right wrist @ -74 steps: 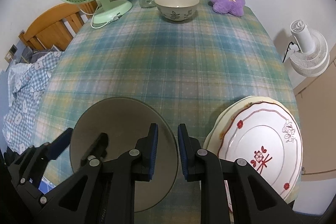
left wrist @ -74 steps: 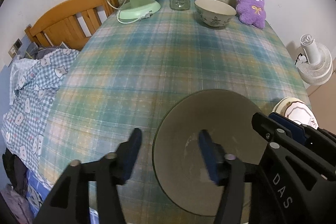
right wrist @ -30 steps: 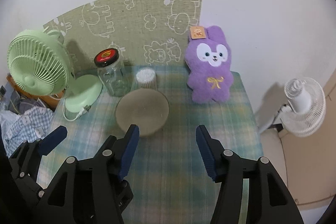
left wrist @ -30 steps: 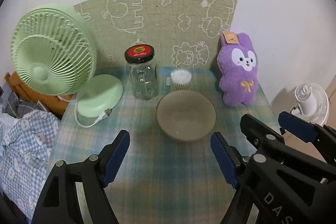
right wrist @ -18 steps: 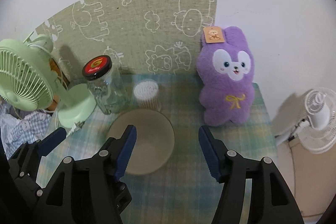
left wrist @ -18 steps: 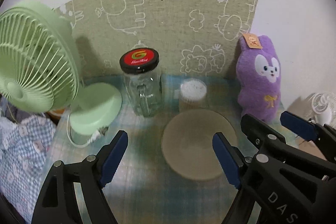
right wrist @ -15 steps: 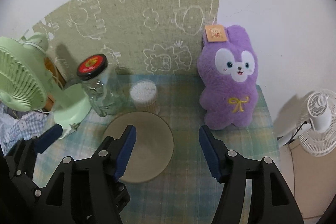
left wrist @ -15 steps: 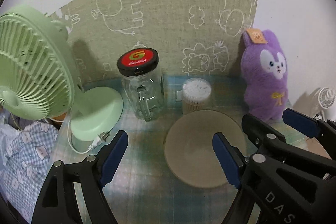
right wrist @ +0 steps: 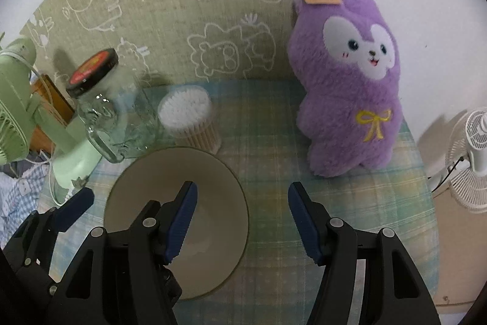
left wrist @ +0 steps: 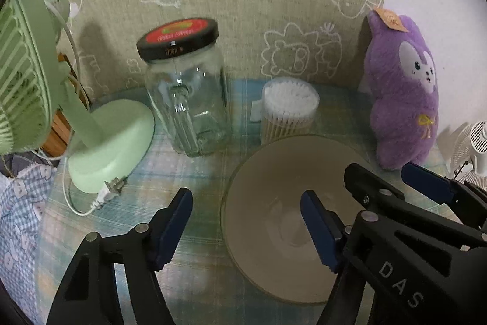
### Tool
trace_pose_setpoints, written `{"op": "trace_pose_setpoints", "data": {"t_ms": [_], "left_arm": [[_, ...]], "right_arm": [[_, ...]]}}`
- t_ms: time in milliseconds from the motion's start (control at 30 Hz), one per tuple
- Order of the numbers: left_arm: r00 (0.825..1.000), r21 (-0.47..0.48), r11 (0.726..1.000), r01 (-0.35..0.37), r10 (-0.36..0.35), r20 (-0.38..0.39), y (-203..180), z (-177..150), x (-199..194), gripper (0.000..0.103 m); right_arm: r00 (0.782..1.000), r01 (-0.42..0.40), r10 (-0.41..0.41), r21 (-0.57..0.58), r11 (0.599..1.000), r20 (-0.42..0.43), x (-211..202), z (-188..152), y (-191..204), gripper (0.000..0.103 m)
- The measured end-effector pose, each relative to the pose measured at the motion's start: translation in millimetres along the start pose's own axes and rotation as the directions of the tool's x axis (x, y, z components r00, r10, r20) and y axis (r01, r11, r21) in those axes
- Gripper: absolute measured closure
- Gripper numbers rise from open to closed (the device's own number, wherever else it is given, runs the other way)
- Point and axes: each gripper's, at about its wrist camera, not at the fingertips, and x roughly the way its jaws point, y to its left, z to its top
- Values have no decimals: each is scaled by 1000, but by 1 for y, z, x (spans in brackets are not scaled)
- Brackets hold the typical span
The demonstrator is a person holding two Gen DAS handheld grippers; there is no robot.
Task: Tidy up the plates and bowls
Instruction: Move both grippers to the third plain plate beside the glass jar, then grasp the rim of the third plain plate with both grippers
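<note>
Left tongs (left wrist: 246, 221) closing astride the bowl (left wrist: 274, 191) rim, right tongs (right wrist: 242, 220) apart; jar (left wrist: 185, 87) at eleven o'clock risks a knock.

A single bowl (left wrist: 283, 221) stands upright on the plaid tablecloth (left wrist: 194, 172), mouth upward, near the table's far end. Its rim is round and thin; the interior is plain beige-grey, smooth and empty, paler toward the bottom. A tub of cotton swabs (left wrist: 287, 108) stands just behind its far rim. The outer wall is not visible.
</note>
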Motion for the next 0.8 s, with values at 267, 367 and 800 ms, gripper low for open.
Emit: {"op": "trace_pose_setpoints", "data": {"t_ms": [267,367,800], "left_arm": [[999,-16,1000,23,-24,-47,2,-2,19,60],[998,-29,999,28,-30,-53,3,-3,23,69],[997,-28,999,40,-42,-60,3,-4,18,70]], "right_arm": [[999,-20,20,4,1000,-28,17,-3,6,60],[999,-30,31,7,1000,-36,21,-3,7,68],[998,-26,26,6,1000,-52,22,-3,8,70]]}}
